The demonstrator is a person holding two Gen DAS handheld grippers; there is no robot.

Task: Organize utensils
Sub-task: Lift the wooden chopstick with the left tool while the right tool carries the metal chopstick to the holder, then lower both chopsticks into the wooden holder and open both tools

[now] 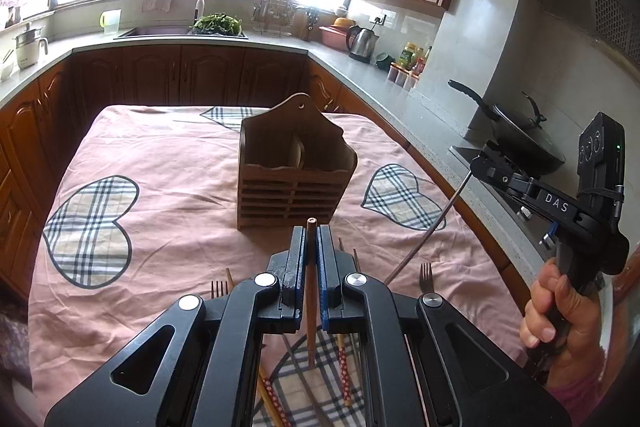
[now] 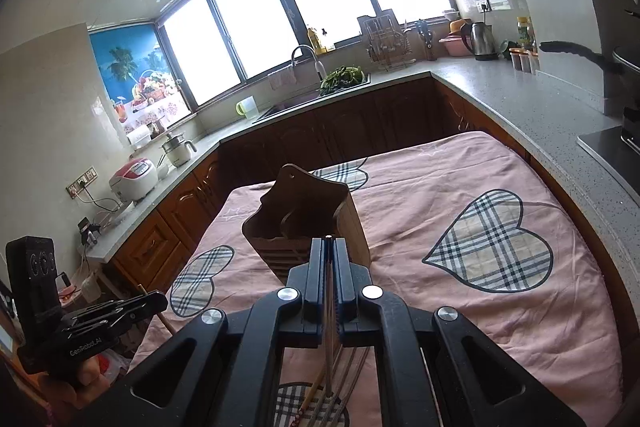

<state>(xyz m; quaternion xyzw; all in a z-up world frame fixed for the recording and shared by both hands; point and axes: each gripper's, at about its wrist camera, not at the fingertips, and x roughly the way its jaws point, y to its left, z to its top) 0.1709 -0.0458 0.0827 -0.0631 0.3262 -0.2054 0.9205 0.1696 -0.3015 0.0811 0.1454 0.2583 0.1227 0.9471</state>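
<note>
Left wrist view: the left gripper [image 1: 311,231] is seen closed on a brown wooden chopstick [image 1: 310,291], which is clamped between the blue pads and stands out a little beyond the fingertips, its lower end hanging toward the table. A wooden utensil holder [image 1: 294,163] with slatted front and two compartments is placed upright on the pink tablecloth [image 1: 168,147], beyond the gripper tips and apart from them. On the cloth below the gripper, loose utensils are scattered: forks [image 1: 426,273] and a red patterned chopstick [image 1: 343,367] among them. To the right, the right gripper [image 1: 482,161] is held up by a hand [image 1: 560,311], and a thin dark chopstick [image 1: 432,223] is pinched at its tip, slanting down toward the table.

Right wrist view: the right gripper [image 2: 329,241] is shown fully closed on that thin chopstick [image 2: 328,327], gripped near its top end. The utensil holder [image 2: 308,215] is seen just beyond the tips. More utensils [image 2: 320,403] lie on the cloth beneath. The left gripper [image 2: 148,301] appears at lower left, off the table edge.
</note>
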